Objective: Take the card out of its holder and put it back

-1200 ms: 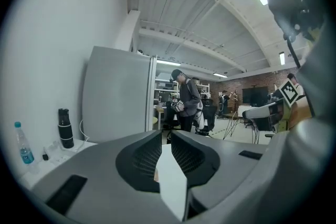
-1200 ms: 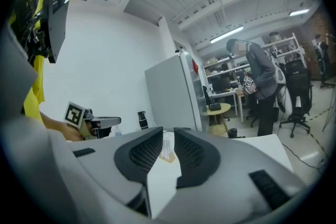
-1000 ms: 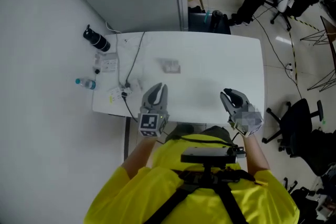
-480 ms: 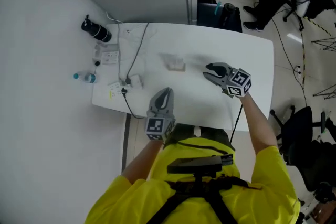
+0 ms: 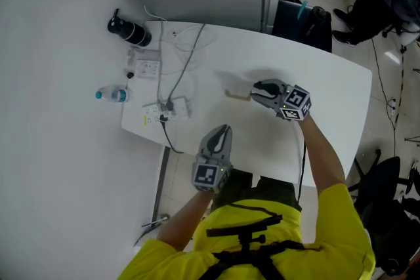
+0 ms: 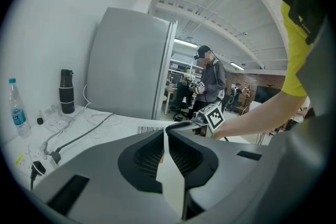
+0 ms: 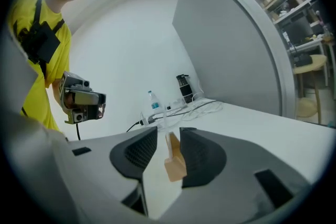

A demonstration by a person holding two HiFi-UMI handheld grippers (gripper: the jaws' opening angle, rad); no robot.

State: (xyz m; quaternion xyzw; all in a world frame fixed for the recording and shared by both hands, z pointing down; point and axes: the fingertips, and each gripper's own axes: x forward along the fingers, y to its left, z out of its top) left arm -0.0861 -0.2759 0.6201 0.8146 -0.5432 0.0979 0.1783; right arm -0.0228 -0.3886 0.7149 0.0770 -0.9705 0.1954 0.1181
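Black flask (image 5: 129, 31) at the table's (image 5: 328, 95) far left corner; water bottle (image 5: 113, 94) near its left edge; cables (image 5: 187, 65) beside them.

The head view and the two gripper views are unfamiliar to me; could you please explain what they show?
A person holds a two-jaw gripper in each hand; there is no robot. The head view looks down from the person's head; each gripper view looks along that gripper's jaws. On the white table are cables, a black flask and a water bottle. The left gripper is shut and empty. The right gripper has its jaws open around a small wooden card holder, not gripping it.
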